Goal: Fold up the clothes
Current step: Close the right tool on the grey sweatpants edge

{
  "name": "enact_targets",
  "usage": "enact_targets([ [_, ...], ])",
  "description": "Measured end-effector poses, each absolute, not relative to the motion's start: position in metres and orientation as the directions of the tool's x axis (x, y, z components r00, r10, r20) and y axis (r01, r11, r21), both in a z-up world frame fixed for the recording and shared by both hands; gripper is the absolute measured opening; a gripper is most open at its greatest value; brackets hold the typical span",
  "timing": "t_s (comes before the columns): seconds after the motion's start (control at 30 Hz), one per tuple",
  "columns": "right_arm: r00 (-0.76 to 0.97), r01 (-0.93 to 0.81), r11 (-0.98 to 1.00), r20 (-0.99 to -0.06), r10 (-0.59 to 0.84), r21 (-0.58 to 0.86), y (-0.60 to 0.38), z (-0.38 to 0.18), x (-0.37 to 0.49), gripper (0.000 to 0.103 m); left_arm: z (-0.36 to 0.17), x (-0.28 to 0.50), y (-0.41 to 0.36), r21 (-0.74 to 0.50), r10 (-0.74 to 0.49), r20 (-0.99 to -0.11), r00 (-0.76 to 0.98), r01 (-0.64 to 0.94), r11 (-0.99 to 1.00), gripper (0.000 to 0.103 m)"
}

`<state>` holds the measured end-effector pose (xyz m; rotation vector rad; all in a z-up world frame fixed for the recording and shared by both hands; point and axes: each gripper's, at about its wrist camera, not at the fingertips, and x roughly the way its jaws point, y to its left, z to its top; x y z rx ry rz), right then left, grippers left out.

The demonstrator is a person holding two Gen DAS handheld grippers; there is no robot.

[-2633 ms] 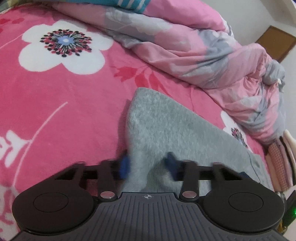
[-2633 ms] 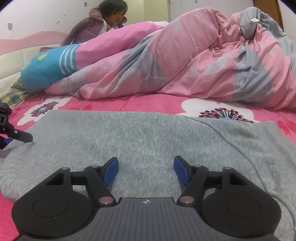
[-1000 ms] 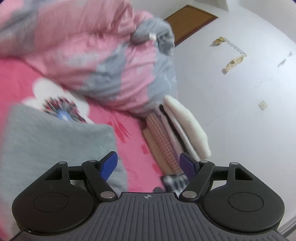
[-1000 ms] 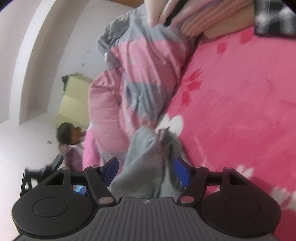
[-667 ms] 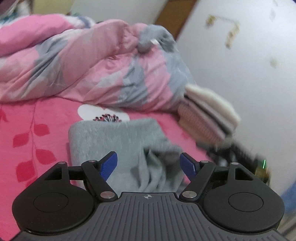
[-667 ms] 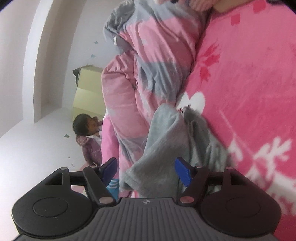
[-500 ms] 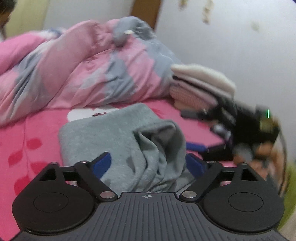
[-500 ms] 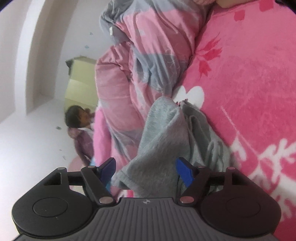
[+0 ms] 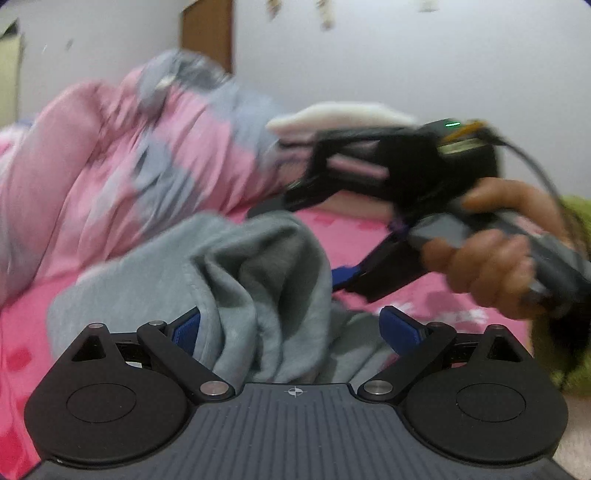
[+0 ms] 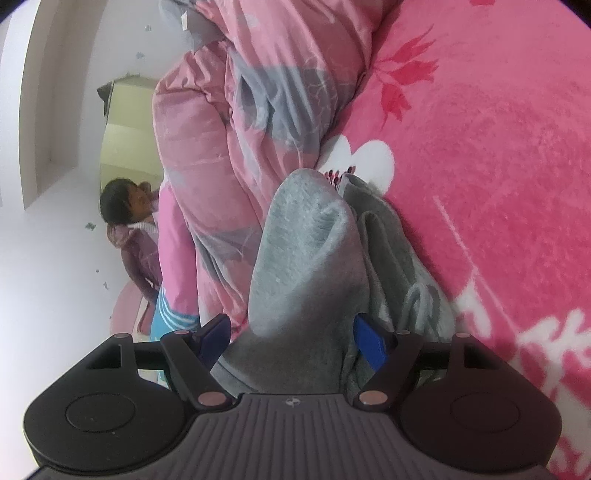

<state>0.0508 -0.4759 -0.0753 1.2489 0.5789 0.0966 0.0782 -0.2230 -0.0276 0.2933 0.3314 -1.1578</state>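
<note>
place: home bedroom | cues: pink floral bedspread [image 10: 498, 155], rumpled pink-grey quilt [image 10: 236, 122], folded clothes pile [image 9: 343, 118]

A pink flowered bedsheet [image 10: 498, 155] covers the bed. A pink-and-grey quilt [image 10: 251, 110] lies bunched at 11 o'clock in the right view. A person [image 10: 129, 229] sits at 9 o'clock beyond it. Folded laundry [image 9: 343, 118], blurred, is stacked against the wall [image 9: 406, 55] at 1 o'clock in the left view; a brown door [image 9: 207, 33] shows at 12.
</note>
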Motion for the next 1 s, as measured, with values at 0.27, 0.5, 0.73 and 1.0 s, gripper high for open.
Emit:
enact_targets([
  [0.27, 0.834, 0.206, 0.351, -0.351, 0.425, 0.914, -0.483, -0.079, 0.037, 0.074, -0.049, 0.042, -0.226, 0.259, -0.839, -0.427, 0.338, 0.934, 0.245, 0.097],
  [0.5, 0.793, 0.175, 0.538, -0.441, 0.419, 0.825, -0.464, -0.063, 0.037, 0.053, -0.030, 0.037, -0.190, 0.281, -0.840, -0.373, 0.395, 0.911, 0.303, 0.097],
  [0.73, 0.788, 0.144, 0.649, -0.483, 0.382, 0.747, -0.450, -0.052, 0.026, 0.019, -0.022, 0.052, -0.145, 0.168, -0.817, -0.352, 0.457, 0.889, 0.426, 0.097],
  [1.0, 0.782, 0.180, 0.615, -0.491, 0.385, 0.768, -0.463, -0.075, 0.010, 0.017, -0.008, 0.099, -0.114, -0.122, -0.806, -0.317, 0.499, 0.821, 0.557, 0.097],
])
